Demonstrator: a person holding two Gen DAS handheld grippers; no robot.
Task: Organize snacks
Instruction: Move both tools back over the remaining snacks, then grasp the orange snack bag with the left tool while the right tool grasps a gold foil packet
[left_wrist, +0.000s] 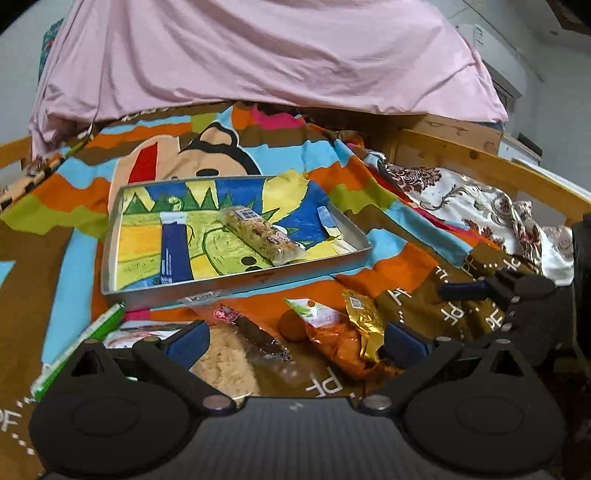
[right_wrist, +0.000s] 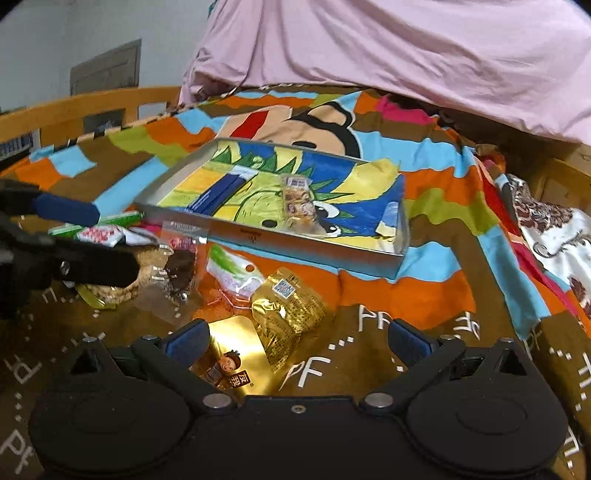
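Here, the left tool (left_wrist: 295, 341) hangs with its two blue-padded fingers spread wide and nothing between them, low over a loose heap of snacks on the bed's colourful cartoon bedspread (left_wrist: 391, 266). Directly beneath it lie a clear pack of pale crumbly snack (left_wrist: 229, 363) and a dark chocolate-coloured bar (left_wrist: 258, 334) in clear wrap. Toward 1 o'clock sit an orange packet (left_wrist: 332, 341) and one gold foil packet (left_wrist: 364, 319); at 9 o'clock a green stick pack (left_wrist: 79, 345) lies slanted.

The right tool (right_wrist: 295, 341) is likewise wide and empty. Just under its left finger lies a flat gold packet with a cartoon face (right_wrist: 232, 354), and at 12 o'clock, touching it, a crumpled gold pouch (right_wrist: 290, 314); so the right wrist view shows two gold packs. Beyond them is a white-and-green sachet (right_wrist: 232, 271), and at 10 o'clock a red-and-white wrapper (right_wrist: 99, 234).

Farther out at 12 o'clock rests one shallow metal tray (left_wrist: 236, 282) lined with a bright drawing. Two snacks lie inside it: a long clear-wrapped cereal bar (left_wrist: 258, 234) set diagonally, and a dark blue stick pack (left_wrist: 175, 251) at its left, apart from it.

Beyond the tray a pink sheet (left_wrist: 258, 51) is heaped, with the wooden bed frame (left_wrist: 480, 164) at 2 o'clock.
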